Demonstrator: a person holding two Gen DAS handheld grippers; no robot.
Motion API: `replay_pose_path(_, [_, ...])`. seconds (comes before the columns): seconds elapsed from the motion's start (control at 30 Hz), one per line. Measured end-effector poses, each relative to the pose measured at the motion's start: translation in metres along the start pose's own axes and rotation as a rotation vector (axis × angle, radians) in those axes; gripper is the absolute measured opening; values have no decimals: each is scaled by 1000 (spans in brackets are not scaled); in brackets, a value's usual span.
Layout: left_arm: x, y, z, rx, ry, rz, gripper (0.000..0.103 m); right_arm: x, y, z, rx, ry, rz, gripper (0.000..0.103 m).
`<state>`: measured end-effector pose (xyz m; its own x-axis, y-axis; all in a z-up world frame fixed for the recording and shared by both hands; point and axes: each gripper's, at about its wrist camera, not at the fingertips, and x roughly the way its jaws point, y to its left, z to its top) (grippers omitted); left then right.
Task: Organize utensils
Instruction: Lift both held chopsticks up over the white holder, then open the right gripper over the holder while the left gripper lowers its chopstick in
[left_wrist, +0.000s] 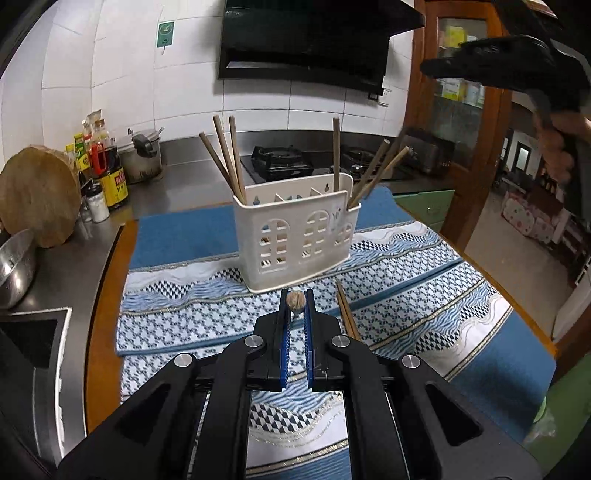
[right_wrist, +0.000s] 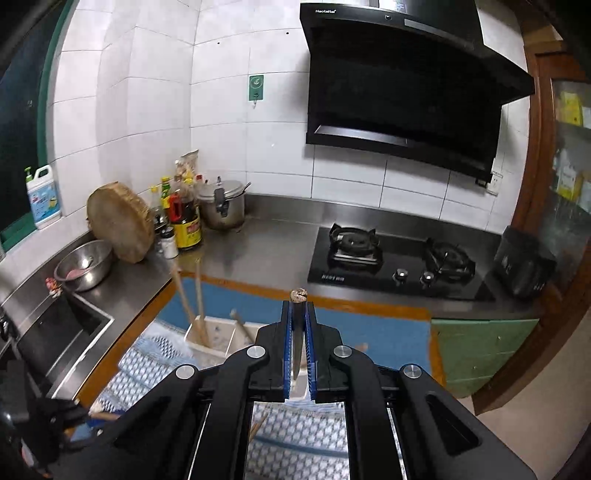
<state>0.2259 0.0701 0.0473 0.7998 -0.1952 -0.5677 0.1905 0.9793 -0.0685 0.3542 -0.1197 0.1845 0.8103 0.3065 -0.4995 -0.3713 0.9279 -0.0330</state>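
A white plastic utensil holder (left_wrist: 295, 229) stands on the blue patterned mat (left_wrist: 184, 310), with several brown chopsticks (left_wrist: 225, 158) leaning in its end compartments. My left gripper (left_wrist: 296, 297) hovers just in front of the holder, shut on a chopstick (left_wrist: 296, 300) seen end-on. Two loose chopsticks (left_wrist: 347, 314) lie on the mat to its right. My right gripper (right_wrist: 297, 308) is high above the holder (right_wrist: 214, 338), shut on a chopstick (right_wrist: 297, 295) that stands upright between the pads. In the left wrist view the right gripper (left_wrist: 498, 62) shows blurred at the top right, held by a hand (left_wrist: 561, 147).
A steel counter carries a round wooden board (right_wrist: 122, 221), sauce bottles (right_wrist: 184, 218), a pressure cooker (right_wrist: 225, 203), a steel bowl (right_wrist: 83, 264) and a gas hob (right_wrist: 395, 262). A sink (left_wrist: 33, 343) lies left. A black range hood (right_wrist: 406, 85) hangs above; a wooden door frame (left_wrist: 476, 147) stands right.
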Motion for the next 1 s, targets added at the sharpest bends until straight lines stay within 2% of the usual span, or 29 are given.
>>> replay_pose_path(0.2, [1, 3, 12, 4, -9, -2, 5, 41, 1, 7, 1, 58, -14, 7])
replay_pose_path(0.47, [-3, 3, 33, 18, -37, -7, 5, 81, 4, -14, -10, 151, -22, 7])
replay_pose_path(0.67, [-11, 1, 61, 30, -86, -9, 5, 94, 4, -24, -7, 179, -7, 7])
replay_pose_path(0.77, [-12, 2, 77, 28, -106, -8, 5, 94, 3, -27, -8, 175, -5, 12])
replay_pose_path(0.9, [-14, 0, 99, 34, -137, 6, 5, 88, -1, -31, -12, 154, -7, 31])
replay_pose_path(1.0, [-13, -1, 121, 43, -167, 20, 5, 76, -3, -36, -23, 136, -8, 37])
